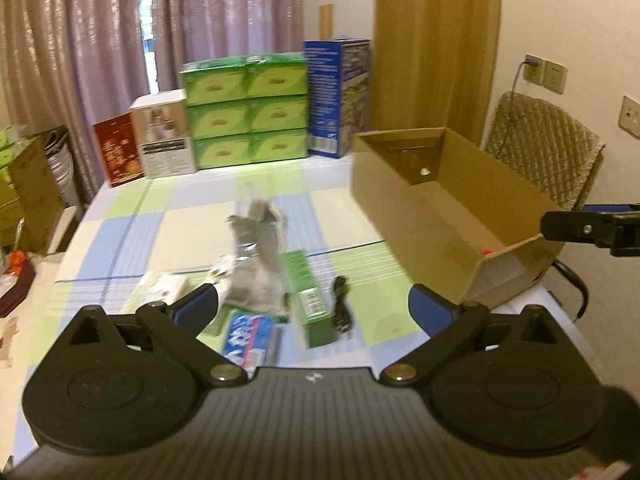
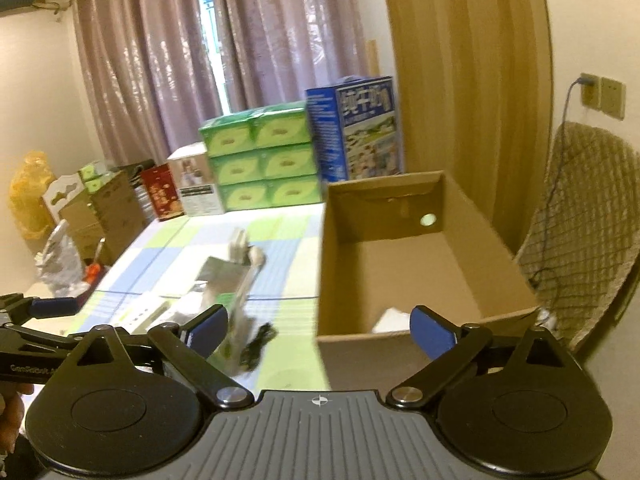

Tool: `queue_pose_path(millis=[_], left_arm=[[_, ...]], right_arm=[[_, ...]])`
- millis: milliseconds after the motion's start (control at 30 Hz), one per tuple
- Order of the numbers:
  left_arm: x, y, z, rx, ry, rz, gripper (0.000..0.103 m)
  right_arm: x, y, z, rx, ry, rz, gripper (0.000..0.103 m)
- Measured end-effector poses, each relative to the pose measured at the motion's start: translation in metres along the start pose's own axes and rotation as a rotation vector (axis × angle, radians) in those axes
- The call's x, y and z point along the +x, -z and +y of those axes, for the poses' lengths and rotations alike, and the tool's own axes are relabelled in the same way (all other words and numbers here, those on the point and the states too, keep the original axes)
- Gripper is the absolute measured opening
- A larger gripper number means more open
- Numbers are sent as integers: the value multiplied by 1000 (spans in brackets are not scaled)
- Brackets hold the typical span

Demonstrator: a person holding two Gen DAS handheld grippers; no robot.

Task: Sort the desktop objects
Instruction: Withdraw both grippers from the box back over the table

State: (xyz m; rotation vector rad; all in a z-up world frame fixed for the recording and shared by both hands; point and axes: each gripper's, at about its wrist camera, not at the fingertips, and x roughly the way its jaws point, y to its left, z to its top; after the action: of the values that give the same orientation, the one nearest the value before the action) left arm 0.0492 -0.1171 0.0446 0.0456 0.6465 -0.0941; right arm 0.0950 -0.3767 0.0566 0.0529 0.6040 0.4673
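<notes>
While nothing held: both jaws wide, empty.
Green box (image 1: 310,298): light, stiff; grip long sides.
Cable (image 1: 343,308), 3 o'clock: limp; pinch mid-coil.

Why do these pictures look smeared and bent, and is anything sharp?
Left wrist view: the heap of packets and the green box are smeared by motion blur, while the left gripper itself looks crisp. Right wrist view: the cardboard box edges smear, the curtain shows glare, and the fisheye lens bows the walls.
</notes>
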Motion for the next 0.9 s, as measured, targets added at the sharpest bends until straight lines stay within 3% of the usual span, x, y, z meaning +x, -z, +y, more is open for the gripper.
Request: queue_pose_path(millis=[467, 900], left_arm=[[-26, 33, 66, -75, -131, 37, 102], [-14, 42, 81, -70, -116, 62, 102]], right_arm=[[14, 17, 49, -16, -109, 30, 98], [37, 27, 65, -32, -116, 78, 98]])
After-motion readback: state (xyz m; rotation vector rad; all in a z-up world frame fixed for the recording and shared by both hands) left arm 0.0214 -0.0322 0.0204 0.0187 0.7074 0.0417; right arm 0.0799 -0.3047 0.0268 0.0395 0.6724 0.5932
